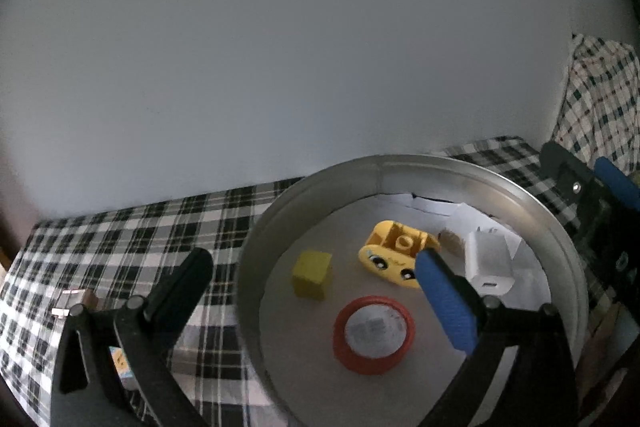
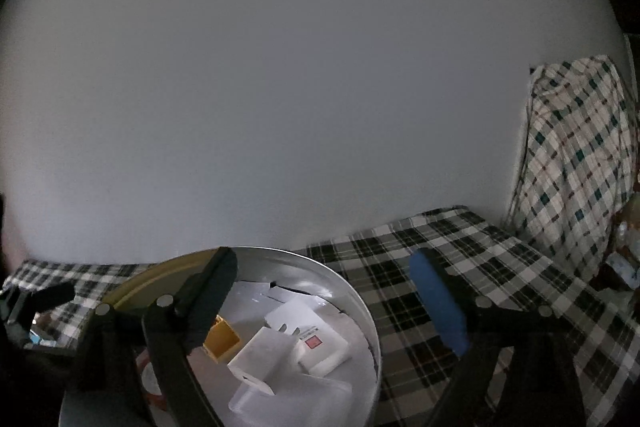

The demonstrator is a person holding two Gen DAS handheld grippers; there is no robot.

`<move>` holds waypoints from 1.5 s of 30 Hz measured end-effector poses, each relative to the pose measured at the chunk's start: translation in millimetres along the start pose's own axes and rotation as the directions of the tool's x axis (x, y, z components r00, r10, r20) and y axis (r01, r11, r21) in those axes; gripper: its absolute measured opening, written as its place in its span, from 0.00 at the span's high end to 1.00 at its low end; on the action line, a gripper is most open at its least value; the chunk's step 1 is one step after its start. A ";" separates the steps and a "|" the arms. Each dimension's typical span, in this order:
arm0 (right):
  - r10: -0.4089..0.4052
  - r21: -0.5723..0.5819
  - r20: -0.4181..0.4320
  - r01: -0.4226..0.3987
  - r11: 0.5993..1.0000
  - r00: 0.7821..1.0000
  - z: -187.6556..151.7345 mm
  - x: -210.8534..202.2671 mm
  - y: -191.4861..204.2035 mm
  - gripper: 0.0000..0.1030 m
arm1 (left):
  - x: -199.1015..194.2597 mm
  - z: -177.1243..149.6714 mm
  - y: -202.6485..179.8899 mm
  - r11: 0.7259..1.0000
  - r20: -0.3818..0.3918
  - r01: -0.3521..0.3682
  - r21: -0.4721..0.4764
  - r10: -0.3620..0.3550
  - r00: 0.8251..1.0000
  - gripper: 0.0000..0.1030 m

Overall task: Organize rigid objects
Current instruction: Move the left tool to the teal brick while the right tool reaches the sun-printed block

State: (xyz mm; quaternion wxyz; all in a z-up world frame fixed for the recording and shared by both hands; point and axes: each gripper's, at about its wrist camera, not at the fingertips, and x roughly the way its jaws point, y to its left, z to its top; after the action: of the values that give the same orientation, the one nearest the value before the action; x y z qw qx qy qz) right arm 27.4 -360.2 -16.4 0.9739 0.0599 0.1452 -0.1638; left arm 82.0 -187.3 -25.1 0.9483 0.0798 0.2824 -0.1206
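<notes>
Round metal tin (image 1: 560,239) on checked tablecloth (image 1: 160,227); inside: yellow cube (image 1: 313,275), yellow toy car (image 1: 398,254), red-rimmed lid (image 1: 374,333), white charger (image 1: 487,265); left gripper (image 1: 316,279) wide apart, holding nothing; right gripper (image 2: 324,291) likewise spread, empty, straddling tin rim.

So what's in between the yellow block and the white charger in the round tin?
The yellow toy car sits between the yellow block and the white charger, seen in the left wrist view.
</notes>
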 end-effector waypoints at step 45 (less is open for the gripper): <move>-0.153 0.024 0.208 0.151 0.988 0.966 -27.4 -77.2 38.4 0.12 | -44.7 -57.2 101.8 0.991 0.098 -0.097 -0.089 0.105 0.990 0.01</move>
State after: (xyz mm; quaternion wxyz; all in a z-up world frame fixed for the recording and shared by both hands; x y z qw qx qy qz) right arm -36.7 -296.3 -16.5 0.9681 0.0347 0.0454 -0.2439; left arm 44.0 -69.0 -39.2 0.9690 0.0476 0.2336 -0.0643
